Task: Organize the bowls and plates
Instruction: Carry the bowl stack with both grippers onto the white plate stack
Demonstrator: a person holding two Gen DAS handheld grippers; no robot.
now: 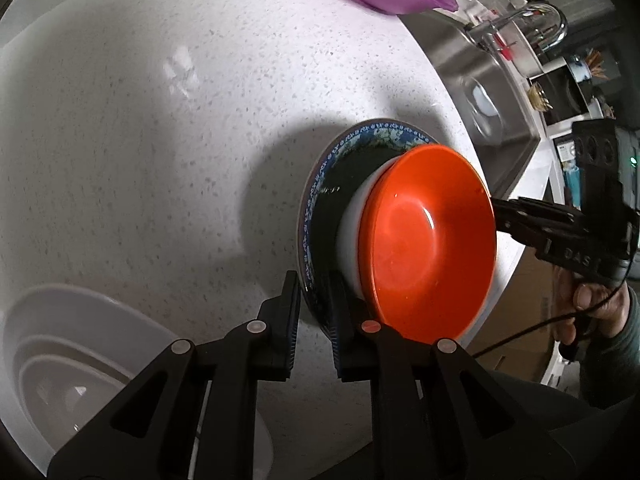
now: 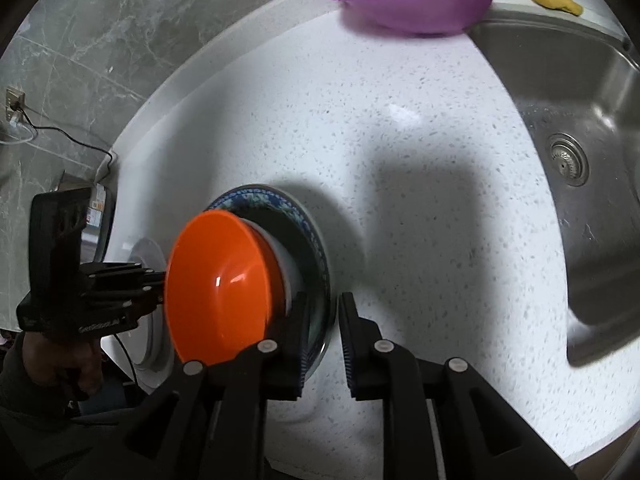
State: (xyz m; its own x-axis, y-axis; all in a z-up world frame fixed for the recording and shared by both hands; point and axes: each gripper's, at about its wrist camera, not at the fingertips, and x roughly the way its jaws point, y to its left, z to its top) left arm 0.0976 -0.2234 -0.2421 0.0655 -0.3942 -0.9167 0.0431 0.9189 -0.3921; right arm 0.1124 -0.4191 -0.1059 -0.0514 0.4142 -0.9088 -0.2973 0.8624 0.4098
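Left wrist view: left gripper (image 1: 314,320) clamps the rim of the plate (image 1: 320,184) at 6 o'clock; the orange bowl (image 1: 428,240) sits on it above the counter (image 1: 160,140).

Right wrist view: right gripper (image 2: 322,340) straddles the plate (image 2: 316,240) rim; grip uncertain. Purple bowl (image 2: 412,8) at 12 o'clock, sink (image 2: 580,120) at 3.

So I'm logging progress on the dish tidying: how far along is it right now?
Done: the orange bowl is nested in a white bowl on the blue patterned plate. In hand: the left gripper and right gripper each straddle that plate's rim on opposite sides; whether it is lifted is unclear. Left: the purple bowl holding scraps and the white dishes beside the stack.
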